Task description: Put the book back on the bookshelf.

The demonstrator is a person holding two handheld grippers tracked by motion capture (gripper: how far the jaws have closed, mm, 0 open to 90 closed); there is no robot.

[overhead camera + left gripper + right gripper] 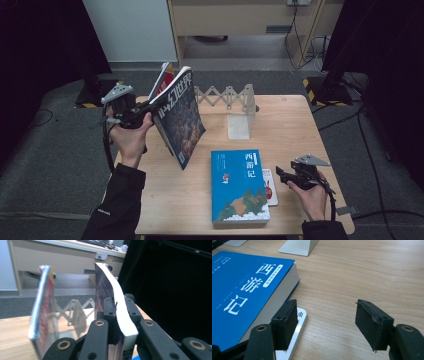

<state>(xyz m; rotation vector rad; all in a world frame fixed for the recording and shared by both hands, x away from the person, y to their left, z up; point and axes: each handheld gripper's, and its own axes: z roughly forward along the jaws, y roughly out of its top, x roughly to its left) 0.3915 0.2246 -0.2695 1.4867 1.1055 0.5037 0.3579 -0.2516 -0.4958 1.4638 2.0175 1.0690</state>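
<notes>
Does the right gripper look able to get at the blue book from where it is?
Probably yes. The right gripper sits just beside the blue book with its jaws open and nothing in them, only bare table around. The left gripper holds a magazine well clear.

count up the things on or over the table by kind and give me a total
books: 4 (dark-covered magazine clamped in the left gripper, red-covered book standing behind it, blue book lying flat, thin white book under the blue one's edge)
bookends: 1 (expanding rack)
grippers: 2 (left gripper, right gripper, open)
total: 7
</notes>
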